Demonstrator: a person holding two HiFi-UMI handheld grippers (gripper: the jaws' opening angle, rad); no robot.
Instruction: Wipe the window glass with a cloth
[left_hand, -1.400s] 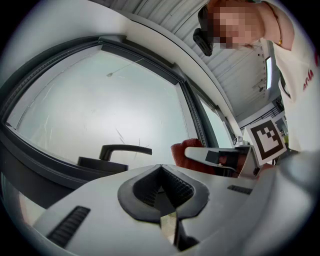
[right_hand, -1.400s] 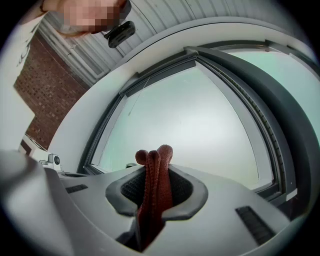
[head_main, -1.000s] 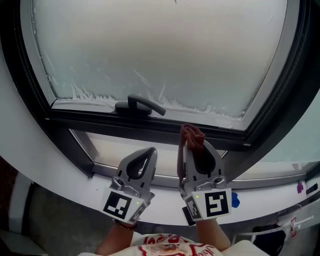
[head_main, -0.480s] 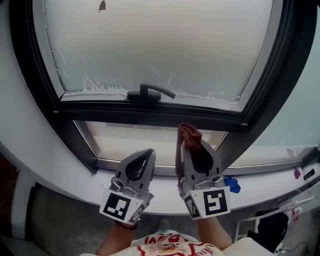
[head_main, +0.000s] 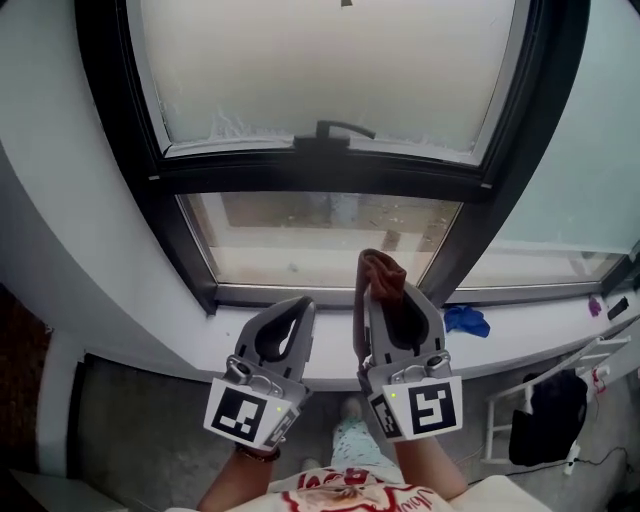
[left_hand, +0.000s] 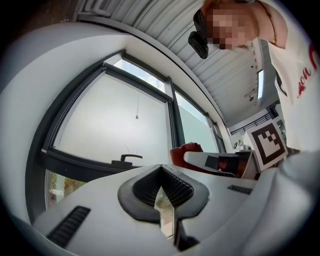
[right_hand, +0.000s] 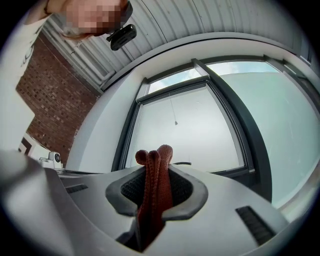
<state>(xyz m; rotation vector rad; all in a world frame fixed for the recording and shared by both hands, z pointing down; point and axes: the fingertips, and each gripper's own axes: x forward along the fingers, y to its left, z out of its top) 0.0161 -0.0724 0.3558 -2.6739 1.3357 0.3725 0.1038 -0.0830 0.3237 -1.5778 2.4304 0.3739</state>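
Observation:
A frosted upper window pane (head_main: 330, 70) with a dark handle (head_main: 340, 130) sits in a black frame; below it is a clear lower pane (head_main: 320, 240). My right gripper (head_main: 385, 285) is shut on a folded rust-brown cloth (head_main: 382, 272), whose bunched top pokes out above the jaws (right_hand: 155, 175). It is held short of the glass, over the sill. My left gripper (head_main: 290, 318) is beside it on the left, jaws shut with nothing in them (left_hand: 161, 187). In the left gripper view the cloth (left_hand: 187, 152) shows at the right, the handle (left_hand: 129, 159) beyond.
A white sill (head_main: 520, 340) runs under the window, with a blue rag (head_main: 465, 320) lying on it at the right. A second glazed panel (head_main: 590, 150) stands right of the black mullion. Dark bag and white rack (head_main: 545, 425) on the floor at lower right.
The view has drawn back and tilted down: the window now lies farther up, with more of the lower pane, sill and floor showing. Both grippers keep their pose, cloth still gripped.

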